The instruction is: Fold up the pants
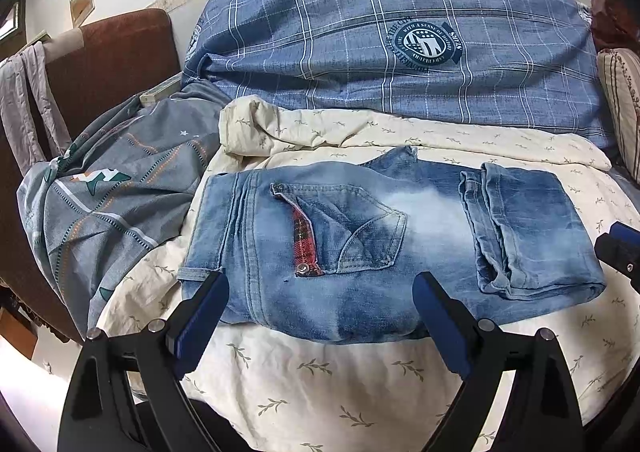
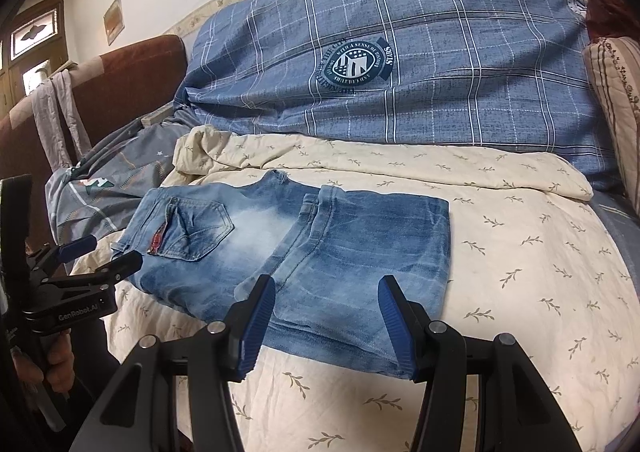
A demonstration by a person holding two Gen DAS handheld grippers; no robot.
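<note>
Bedroom; a bed against a white wall with a floral border. Far side: large blue plaid duvet (image 1: 400, 51) bunched along the wall. Cream quilt with a leaf-sprig print (image 1: 320, 380) covers the near mattress. Left: grey patterned blanket (image 1: 104, 191), crumpled, just beside a brown upholstered headboard (image 1: 120, 63).

Faded blue denim pants (image 1: 360, 244) lie flat on the cream quilt, centre, folded: leg ends doubled back onto the right part, back pocket with red plaid trim facing up at left.

Left gripper (image 1: 320, 316): jaws spread wide, holding nothing, over the pants' near edge. Right gripper (image 2: 326, 316): jaws likewise apart, empty, over the folded right part's near edge.
</note>
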